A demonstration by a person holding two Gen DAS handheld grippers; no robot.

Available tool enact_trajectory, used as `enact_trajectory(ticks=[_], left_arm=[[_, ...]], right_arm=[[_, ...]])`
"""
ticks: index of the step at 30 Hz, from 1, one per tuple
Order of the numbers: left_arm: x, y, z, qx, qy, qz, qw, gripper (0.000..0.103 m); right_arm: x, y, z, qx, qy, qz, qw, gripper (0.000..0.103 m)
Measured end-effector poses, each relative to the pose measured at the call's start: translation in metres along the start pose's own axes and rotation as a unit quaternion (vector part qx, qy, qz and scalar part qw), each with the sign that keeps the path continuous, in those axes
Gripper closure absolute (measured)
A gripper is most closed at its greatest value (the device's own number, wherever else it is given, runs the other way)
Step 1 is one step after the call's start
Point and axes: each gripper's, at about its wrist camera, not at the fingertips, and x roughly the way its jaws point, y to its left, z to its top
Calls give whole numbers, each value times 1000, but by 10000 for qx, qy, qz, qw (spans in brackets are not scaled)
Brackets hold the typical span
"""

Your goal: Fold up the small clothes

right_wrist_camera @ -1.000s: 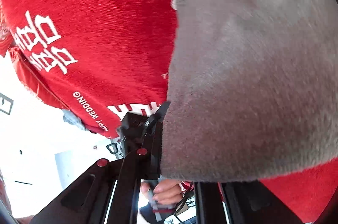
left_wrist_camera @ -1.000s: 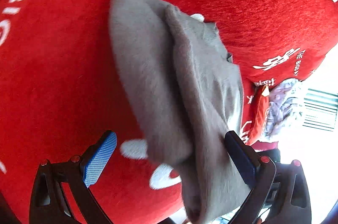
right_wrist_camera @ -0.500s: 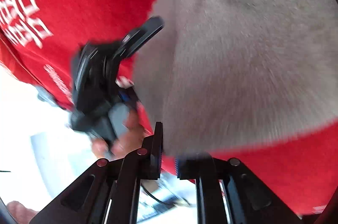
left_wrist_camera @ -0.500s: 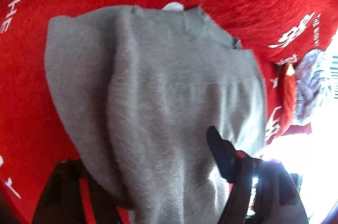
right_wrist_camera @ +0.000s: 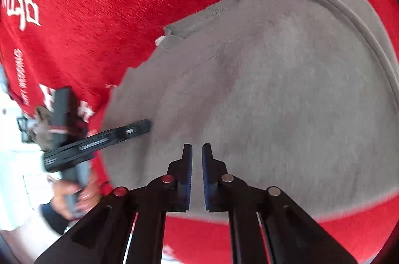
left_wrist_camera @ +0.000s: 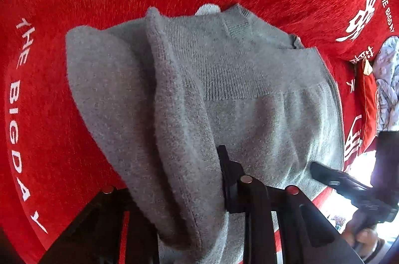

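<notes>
A grey knitted sweater lies on a red bedcover with white lettering. A thick fold of the sweater runs between the jaws of my left gripper, which are closing on it. The right finger presses the cloth; the left finger is hidden under it. In the right wrist view the left gripper sits at the edge of the sweater. My right gripper hovers over the sweater's near part, shut, with nothing between its pads. It also shows in the left wrist view as the right gripper.
The red bedcover spreads around the sweater on all sides. Crumpled pale patterned clothes lie past the cover's right edge. A person's hand holds the left gripper over a bright floor beyond the bed's edge.
The left jaws went from wide open to closed around a fold of the sweater. The right gripper let go of the sweater's edge, pulled back and shut with nothing in it.
</notes>
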Motion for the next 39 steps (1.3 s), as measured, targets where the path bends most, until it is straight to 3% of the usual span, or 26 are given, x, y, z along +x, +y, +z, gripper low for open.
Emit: enact_trajectory(ticks=[1, 4, 7, 11, 15, 21, 22, 25, 28, 30, 31, 32, 35, 39], left_arm=[[-4, -2, -1, -6, -57, -38, 10000, 79], [-24, -5, -1, -27, -306, -305, 9991, 81], [-47, -31, 3, 220, -558, -489, 9970, 81], [-73, -91, 11, 787, -765, -687, 9916, 81], [-68, -154, 22, 1324, -729, -729, 9858, 81], [-5, -244, 23, 1950, -359, -273, 9798, 81], [10, -256, 22, 2040, -294, -89, 9785, 80], [44, -275, 13, 2425, -105, 667, 9678, 80], [47, -285, 6, 2526, -192, 973, 9625, 78], [45, -292, 2, 2544, -208, 1049, 9612, 50], [42, -293, 0, 2550, -256, 1068, 9607, 14], [37, -298, -3, 2586, -427, 1107, 9587, 0], [19, -305, -7, 2702, -749, 1229, 9520, 0], [-10, -304, -4, 2583, -1260, 1188, 9504, 0]], right_arm=[[14, 2, 2, -106, 181, -158, 9997, 95], [23, -2, -6, -331, 105, -147, 9993, 99], [19, -15, -8, -106, 97, 207, 9997, 99], [14, -36, -7, 269, 188, 711, 9969, 99], [-13, -58, -10, 557, 25, 967, 9938, 99], [-74, -127, -19, 1315, -756, 1194, 9812, 98], [-78, -139, -19, 1456, -814, 1258, 9779, 93], [-77, -170, -23, 1879, -794, 1468, 9679, 92], [-70, -189, -24, 2135, -742, 1621, 9605, 92], [-68, -196, -25, 2278, -775, 1821, 9534, 92], [-69, -203, -27, 2322, -790, 1872, 9512, 92], [-72, -211, -27, 2367, -808, 1935, 9487, 92], [-77, -222, -32, 2461, -843, 2089, 9427, 92], [-90, -247, -26, 2671, -1034, 2470, 9257, 57]])
